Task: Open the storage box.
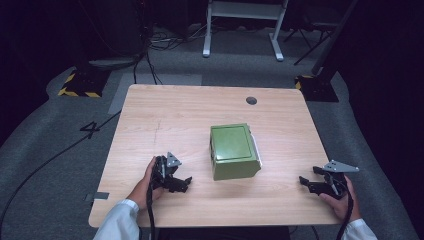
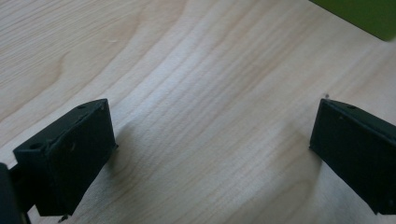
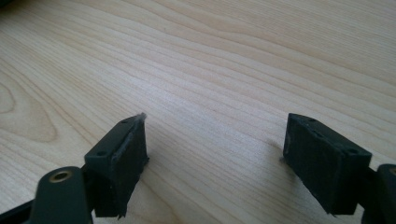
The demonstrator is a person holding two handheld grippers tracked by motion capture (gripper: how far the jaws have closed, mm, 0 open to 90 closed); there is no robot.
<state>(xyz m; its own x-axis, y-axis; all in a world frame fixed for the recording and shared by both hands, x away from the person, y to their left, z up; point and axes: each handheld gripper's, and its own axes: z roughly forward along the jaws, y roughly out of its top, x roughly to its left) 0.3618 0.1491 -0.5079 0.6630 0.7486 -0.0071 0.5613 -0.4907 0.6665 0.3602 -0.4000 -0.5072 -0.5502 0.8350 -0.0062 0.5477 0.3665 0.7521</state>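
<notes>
A green box (image 1: 233, 151) with a closed lid sits near the middle of the wooden table (image 1: 165, 115). To its left, my left gripper (image 1: 184, 183) rests low over the table near the front edge, jaws wide apart and pointing right toward the box. In the left gripper view its open gripper (image 2: 215, 140) frames bare wood, and a corner of the green box (image 2: 369, 16) shows at the top right. My right gripper (image 1: 306, 183) is at the front right, pointing left. Seen in the right gripper view, that gripper (image 3: 215, 149) is open over bare wood.
A round grey cable hole (image 1: 251, 100) lies near the table's far edge. Behind the table stand a white desk frame (image 1: 245, 20) and yellow-black striped stand bases (image 1: 80, 82). Cables run across the grey carpet at the left.
</notes>
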